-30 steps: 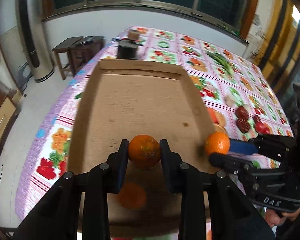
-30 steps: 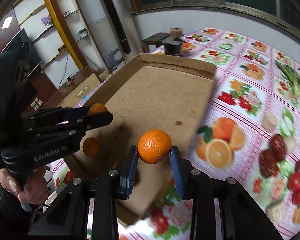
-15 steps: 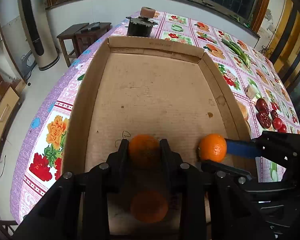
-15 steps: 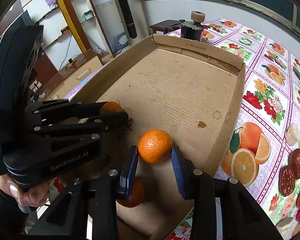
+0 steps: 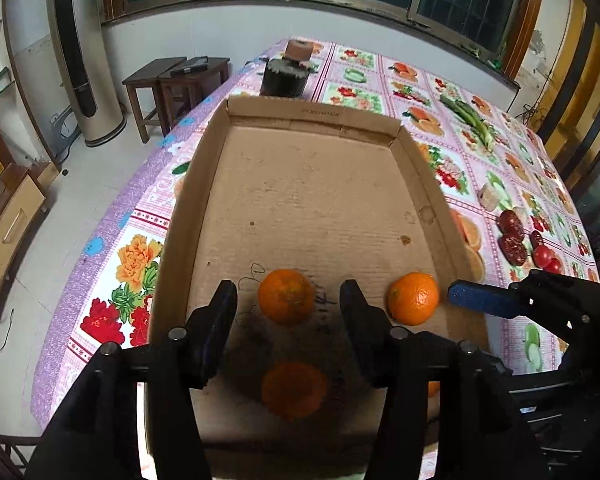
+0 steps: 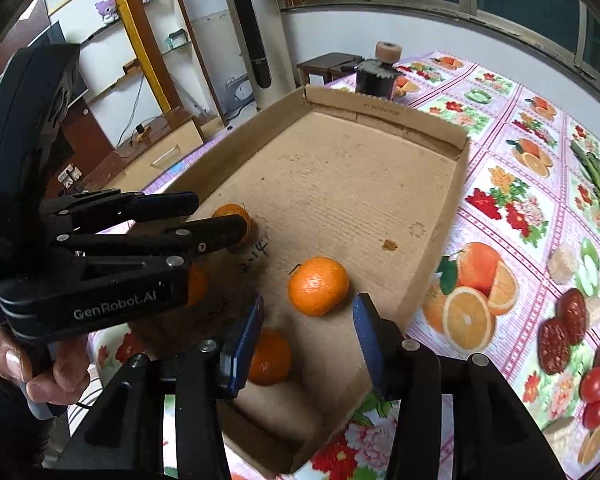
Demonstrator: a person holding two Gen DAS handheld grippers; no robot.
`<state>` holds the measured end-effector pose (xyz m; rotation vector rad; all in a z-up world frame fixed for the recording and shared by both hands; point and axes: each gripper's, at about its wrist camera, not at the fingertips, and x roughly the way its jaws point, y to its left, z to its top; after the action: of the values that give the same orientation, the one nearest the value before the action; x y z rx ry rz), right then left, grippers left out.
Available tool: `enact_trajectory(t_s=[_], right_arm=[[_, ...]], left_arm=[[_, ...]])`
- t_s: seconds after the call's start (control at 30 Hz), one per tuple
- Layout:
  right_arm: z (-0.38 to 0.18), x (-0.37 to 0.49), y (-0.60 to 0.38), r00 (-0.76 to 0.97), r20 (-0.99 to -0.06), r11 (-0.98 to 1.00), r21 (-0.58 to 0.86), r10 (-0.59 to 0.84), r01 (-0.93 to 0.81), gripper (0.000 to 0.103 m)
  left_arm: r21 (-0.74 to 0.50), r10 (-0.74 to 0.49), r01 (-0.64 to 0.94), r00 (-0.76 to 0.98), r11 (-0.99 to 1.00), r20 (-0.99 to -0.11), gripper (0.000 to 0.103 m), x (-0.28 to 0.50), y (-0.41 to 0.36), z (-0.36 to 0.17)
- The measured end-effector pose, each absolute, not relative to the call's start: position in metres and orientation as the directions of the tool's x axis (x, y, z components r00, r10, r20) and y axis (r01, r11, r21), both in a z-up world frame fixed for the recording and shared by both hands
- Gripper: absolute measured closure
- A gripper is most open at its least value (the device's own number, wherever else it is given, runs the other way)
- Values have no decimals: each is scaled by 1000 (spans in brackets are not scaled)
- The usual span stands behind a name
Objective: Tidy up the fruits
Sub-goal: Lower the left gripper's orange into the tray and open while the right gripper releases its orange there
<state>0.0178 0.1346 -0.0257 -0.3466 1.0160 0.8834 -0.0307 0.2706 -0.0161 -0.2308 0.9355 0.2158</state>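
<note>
In the box [image 5: 300, 184], both oranges [image 5: 286, 295] now released.

Soft, even indoor light; strong fisheye bending with dark vignetted corners.

Oranges [image 5: 286, 296] [image 6: 318, 286]: bright orange. Cardboard box [image 5: 320, 184]: plain tan-brown with dark pen marks near the fruit. Worktop cloth [image 6: 512, 200]: pink-purple grid, printed with panels of red and yellow flowers, orange slices and green vegetables. Left tongs [image 5: 288, 300]: black. Right tongs [image 6: 308, 328]: black with blue pads [image 6: 366, 332].
</note>
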Motion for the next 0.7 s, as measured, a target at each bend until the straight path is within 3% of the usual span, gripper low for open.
enact_trajectory(t_s=[0.7], right_arm=[[6, 8, 34, 313, -804, 722, 194, 505, -665, 53]], left_arm=[[-88, 31, -164, 611, 982, -791, 51, -41, 207, 7]])
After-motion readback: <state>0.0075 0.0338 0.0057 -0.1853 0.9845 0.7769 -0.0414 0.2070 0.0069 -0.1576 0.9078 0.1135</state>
